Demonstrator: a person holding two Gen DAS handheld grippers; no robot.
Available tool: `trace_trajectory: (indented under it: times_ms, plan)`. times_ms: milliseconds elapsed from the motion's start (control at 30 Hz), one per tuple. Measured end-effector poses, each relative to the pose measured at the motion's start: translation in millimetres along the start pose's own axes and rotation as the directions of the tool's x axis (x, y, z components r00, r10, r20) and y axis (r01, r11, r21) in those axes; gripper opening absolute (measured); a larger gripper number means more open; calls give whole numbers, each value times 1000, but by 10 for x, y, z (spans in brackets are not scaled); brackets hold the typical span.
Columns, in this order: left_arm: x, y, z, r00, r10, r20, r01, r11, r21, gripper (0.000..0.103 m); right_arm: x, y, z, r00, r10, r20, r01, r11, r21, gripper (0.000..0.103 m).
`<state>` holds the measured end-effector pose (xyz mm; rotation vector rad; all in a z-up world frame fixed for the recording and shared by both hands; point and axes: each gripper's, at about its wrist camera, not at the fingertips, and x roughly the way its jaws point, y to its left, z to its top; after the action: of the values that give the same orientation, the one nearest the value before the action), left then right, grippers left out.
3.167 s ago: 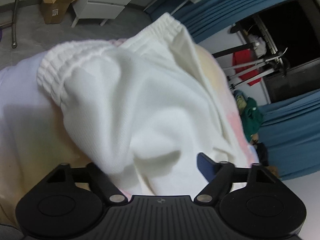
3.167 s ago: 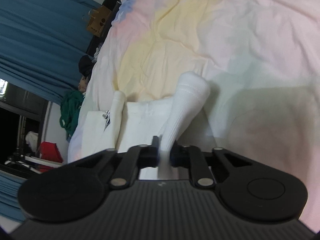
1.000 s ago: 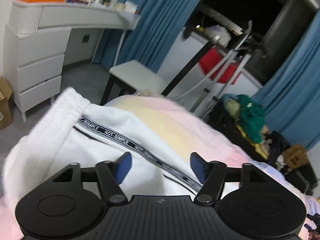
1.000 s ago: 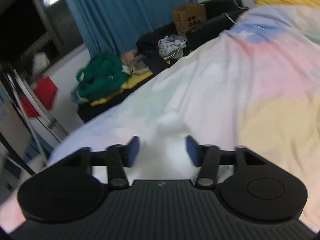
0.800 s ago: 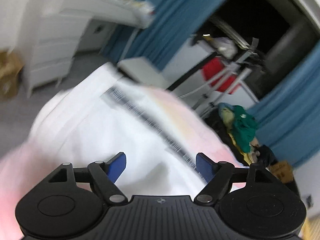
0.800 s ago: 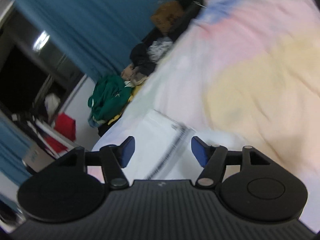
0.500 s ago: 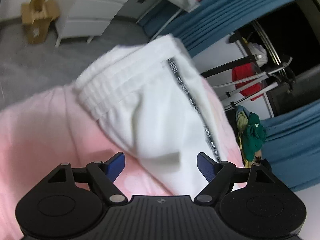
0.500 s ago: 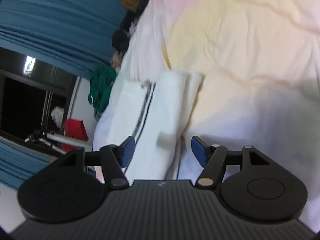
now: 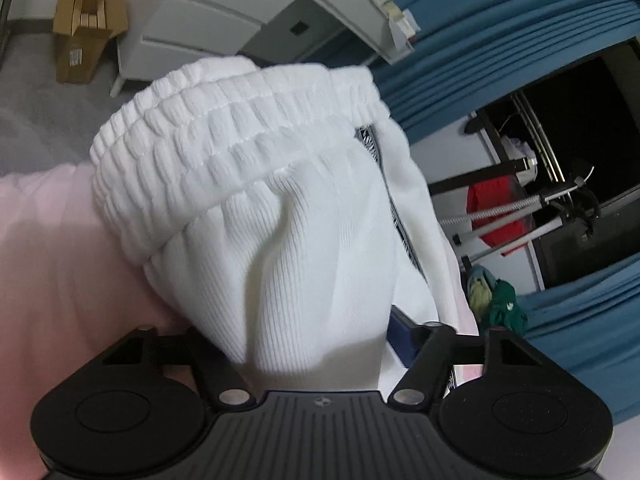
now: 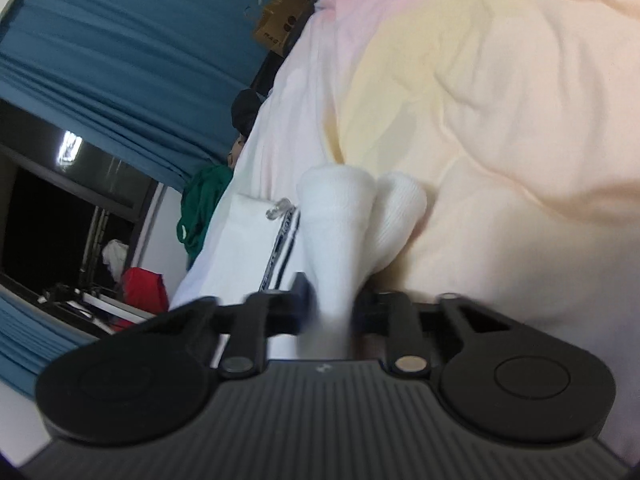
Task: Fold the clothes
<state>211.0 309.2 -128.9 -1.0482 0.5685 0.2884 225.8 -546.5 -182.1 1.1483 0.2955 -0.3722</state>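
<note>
White ribbed trousers with a gathered elastic waistband and a black-lettered side stripe lie folded on a pastel bedspread. A thick bunch of the cloth just below the waistband fills my left gripper. It hides the left finger, and only the right blue pad shows. In the right wrist view the two rolled leg ends point up the bed. My right gripper is shut on the nearer one, and this view is slightly blurred.
The bedspread stretches wrinkled to the right. Off the bed stand a white drawer unit, an open cardboard box, blue curtains, a metal stand and a pile of green clothes.
Half a second ago both grippers hung open just short of the trousers. Both have since moved in, the right closing on a leg end and the left onto cloth below the waistband.
</note>
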Motion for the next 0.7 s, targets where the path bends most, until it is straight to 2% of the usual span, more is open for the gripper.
trace_trajectory:
  times_ms: [67,167,267,500,700]
  plan:
    - [-20,-3,1,1000,-2,7,2,1000,-3,41,-4,75,15,1000,9,22,-8,999,-40,14]
    - [-97,9,58,999,-40,8,40,999,-23,18,-49,183,43,999,12,46,-8,997,-80,12]
    - [-273,-11,89,997,-70,12,70,997,-25,11,-185,222,88,998,21,56,-16,997,-82,12]
    - [-794,14,135,991,-131,10,131,991,-24,10,-750,271,121,997,17,69,-12,998,-67,11]
    - [-1370,169,317,992,-118,-33,116,991,-71,10,-1247,171,143,997,-12,71,10,1000,24,10]
